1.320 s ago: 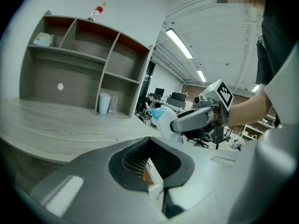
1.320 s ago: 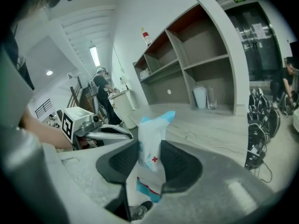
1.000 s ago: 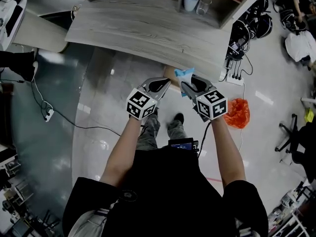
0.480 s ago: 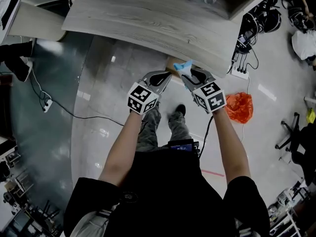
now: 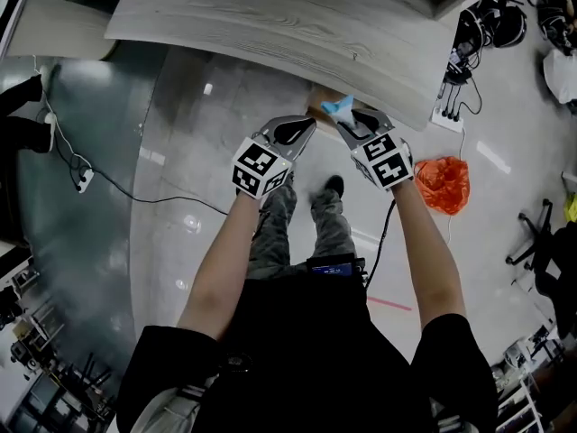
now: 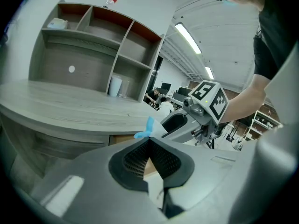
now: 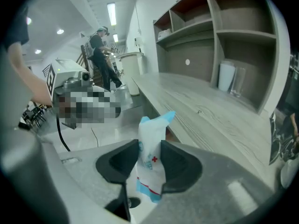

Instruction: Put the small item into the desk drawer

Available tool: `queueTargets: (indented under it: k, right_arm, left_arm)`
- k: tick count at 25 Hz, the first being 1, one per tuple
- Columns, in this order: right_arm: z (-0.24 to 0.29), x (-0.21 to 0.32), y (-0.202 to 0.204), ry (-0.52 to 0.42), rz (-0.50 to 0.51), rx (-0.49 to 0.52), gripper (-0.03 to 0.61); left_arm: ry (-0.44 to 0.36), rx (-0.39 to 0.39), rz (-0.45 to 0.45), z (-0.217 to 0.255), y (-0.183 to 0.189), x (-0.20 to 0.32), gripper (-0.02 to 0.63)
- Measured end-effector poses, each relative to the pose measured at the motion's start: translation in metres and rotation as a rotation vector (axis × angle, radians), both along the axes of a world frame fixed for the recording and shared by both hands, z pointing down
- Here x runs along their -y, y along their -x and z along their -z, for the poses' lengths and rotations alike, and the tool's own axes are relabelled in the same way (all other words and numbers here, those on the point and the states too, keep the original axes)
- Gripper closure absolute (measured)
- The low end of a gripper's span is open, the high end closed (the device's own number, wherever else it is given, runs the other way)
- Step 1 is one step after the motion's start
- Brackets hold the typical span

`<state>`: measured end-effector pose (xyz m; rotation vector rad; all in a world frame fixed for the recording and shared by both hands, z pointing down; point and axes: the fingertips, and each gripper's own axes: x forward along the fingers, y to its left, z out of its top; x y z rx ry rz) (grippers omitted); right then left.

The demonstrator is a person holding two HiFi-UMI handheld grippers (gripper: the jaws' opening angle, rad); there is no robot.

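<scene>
Small packet [image 7: 150, 139], soft white film with light-blue ends: it is standing upright between the black ribbed pads of the right gripper [image 7: 149, 149], which is clamping it at mid-height. Its print is showing a small red cross, a red stripe above the lower blue band, and faint blue lettering too blurred to read. In the head view the packet [image 5: 340, 107] is hanging in the air just off the front edge of the desk [image 5: 270, 25], over a tan-brown panel [image 5: 317, 105] that is peeking out from under the desktop. Whether that panel is the drawer cannot be told.

Left gripper [image 6: 149, 143]: grey moulded shell, with black cross-hatched pads pressing together and nothing between them. In the head view the left gripper [image 5: 305, 129] is hovering just beside the right gripper [image 5: 346, 123], both pointing at the desk edge. Each is carrying a white cube with black square markers and no readable writing.

Desk: curved top in matt grey wood-grain laminate.

Shelf unit [image 6: 93, 41]: grey outside, reddish-brown inside, with open rectangular compartments. A white cup [image 7: 226, 76] and a clear glass tumbler [image 7: 237, 87] are standing side by side in a lower compartment. A red-capped bottle [image 6: 110, 1] is lying on top.

Floor: glossy and pale. A crumpled orange plastic bag [image 5: 444, 183] is lying on it near the person's right forearm.
</scene>
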<state>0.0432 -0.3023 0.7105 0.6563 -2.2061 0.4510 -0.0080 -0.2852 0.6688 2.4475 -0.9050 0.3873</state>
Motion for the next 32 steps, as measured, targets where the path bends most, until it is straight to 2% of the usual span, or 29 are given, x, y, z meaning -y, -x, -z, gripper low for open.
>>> queueTargets:
  k: [11, 32]
  right_arm:
    - [-0.050, -0.007, 0.008, 0.005, 0.104, -0.120, 0.426]
    - [-0.117, -0.007, 0.031, -0.012, 0.294, -0.267, 0.426]
  left_arm:
    - [0.012, 0.012, -0.002, -0.022, 0.007, -0.002, 0.614]
    - [0.042, 0.036, -0.004, -0.057, 0.020, -0.003, 0.614]
